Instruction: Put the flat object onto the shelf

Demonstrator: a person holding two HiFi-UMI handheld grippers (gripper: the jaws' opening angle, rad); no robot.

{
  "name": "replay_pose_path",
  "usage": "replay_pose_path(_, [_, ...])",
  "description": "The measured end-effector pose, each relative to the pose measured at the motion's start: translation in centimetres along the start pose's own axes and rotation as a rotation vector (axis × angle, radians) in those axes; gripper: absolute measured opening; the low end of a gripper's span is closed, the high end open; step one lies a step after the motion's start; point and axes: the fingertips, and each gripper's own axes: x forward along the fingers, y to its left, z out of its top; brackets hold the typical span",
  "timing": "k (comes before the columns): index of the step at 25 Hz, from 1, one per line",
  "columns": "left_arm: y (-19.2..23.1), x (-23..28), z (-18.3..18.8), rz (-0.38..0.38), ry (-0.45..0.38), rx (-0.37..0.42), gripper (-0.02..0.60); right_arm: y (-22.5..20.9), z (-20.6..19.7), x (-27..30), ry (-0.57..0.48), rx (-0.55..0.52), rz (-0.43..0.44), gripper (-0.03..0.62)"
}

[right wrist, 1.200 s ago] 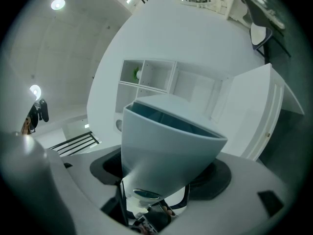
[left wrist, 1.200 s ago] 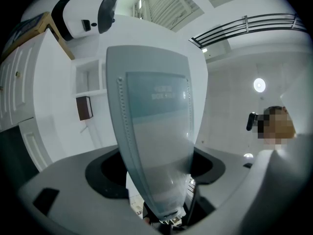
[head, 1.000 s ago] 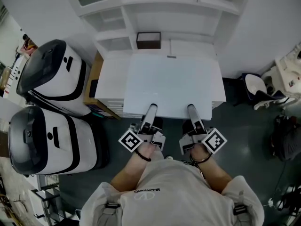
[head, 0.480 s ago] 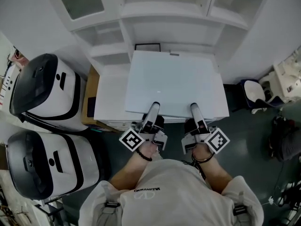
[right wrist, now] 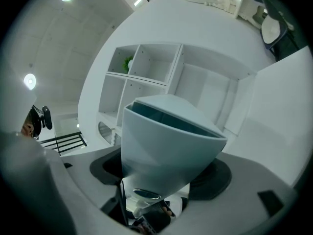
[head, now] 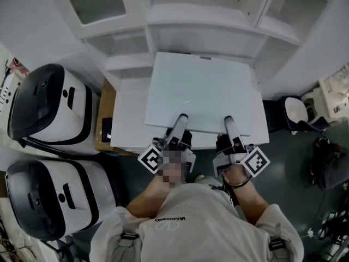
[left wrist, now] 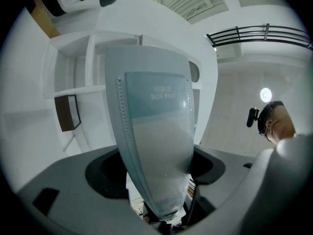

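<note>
Panel (head: 202, 91) sits in the air just before the shelf (head: 185, 16), near edge clamped by our left gripper (head: 180, 119) and right gripper (head: 229, 120). We should advance both evenly, far edge entering square.

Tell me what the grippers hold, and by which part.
Both clamp the flat pale panel at its near edge: left gripper left of centre, right gripper right of centre.

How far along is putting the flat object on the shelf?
Done: the flat object is picked up, with the left gripper and right gripper clamping its near edge. In hand: it is held before the shelf. Left: setting it in and releasing it.
</note>
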Motion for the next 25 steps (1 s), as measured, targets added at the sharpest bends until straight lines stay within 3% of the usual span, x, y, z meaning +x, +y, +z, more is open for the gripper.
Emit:
replay_pose_path(4, [0.5, 3.1, 0.8, 0.004, -0.008, 0.018, 0.345, -0.3, 2.1, 2.8, 0.016, 0.004, 0.011, 0.364])
replay_pose_path(25, [-3.3, 9.4, 3.0, -0.005, -0.069, 0.090, 0.345, 3.4, 7.1, 8.2, 0.081, -0.004, 0.112, 0.364])
